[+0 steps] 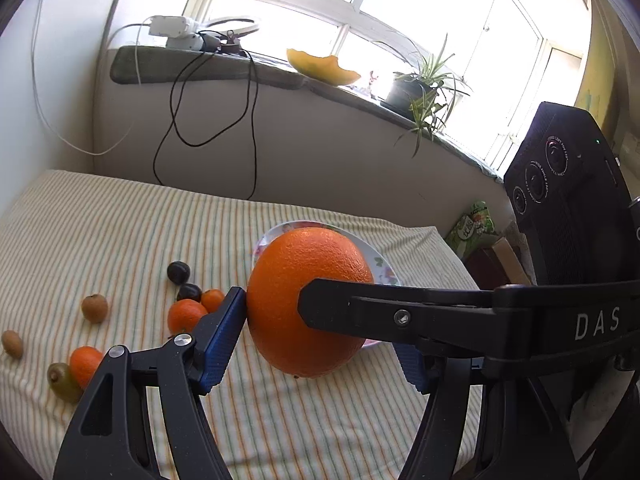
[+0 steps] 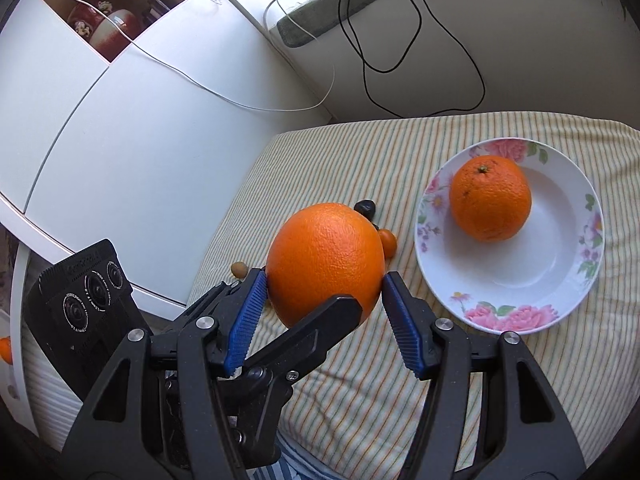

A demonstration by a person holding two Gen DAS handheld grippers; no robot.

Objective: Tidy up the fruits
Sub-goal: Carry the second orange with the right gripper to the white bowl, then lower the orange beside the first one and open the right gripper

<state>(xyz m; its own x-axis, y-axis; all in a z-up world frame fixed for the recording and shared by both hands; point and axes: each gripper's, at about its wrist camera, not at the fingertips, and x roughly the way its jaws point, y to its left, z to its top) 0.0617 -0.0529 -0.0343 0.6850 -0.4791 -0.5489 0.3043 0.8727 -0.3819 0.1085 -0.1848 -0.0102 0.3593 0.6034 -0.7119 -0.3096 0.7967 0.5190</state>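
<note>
A large orange [image 1: 308, 300] hangs above the striped cloth, between both grippers. My left gripper [image 1: 320, 336] has its blue pads [image 1: 224, 336] against the orange's sides. In the right wrist view the same orange [image 2: 326, 262] sits between my right gripper's [image 2: 324, 280] blue pads [image 2: 248, 320], which touch or nearly touch it. The other gripper's black finger [image 2: 316, 332] crosses in front. A second orange [image 2: 490, 198] lies in the floral plate [image 2: 520, 300]. Small tangerines [image 1: 186, 314], kiwis [image 1: 95, 308] and dark fruits [image 1: 178, 272] lie on the cloth at left.
The striped cloth [image 1: 120, 232] covers the table. A windowsill holds a potted plant [image 1: 416, 92], a melon rind [image 1: 320, 66] and a power strip with hanging cables [image 1: 176, 32]. White cabinets [image 2: 100, 120] stand at the left of the right wrist view.
</note>
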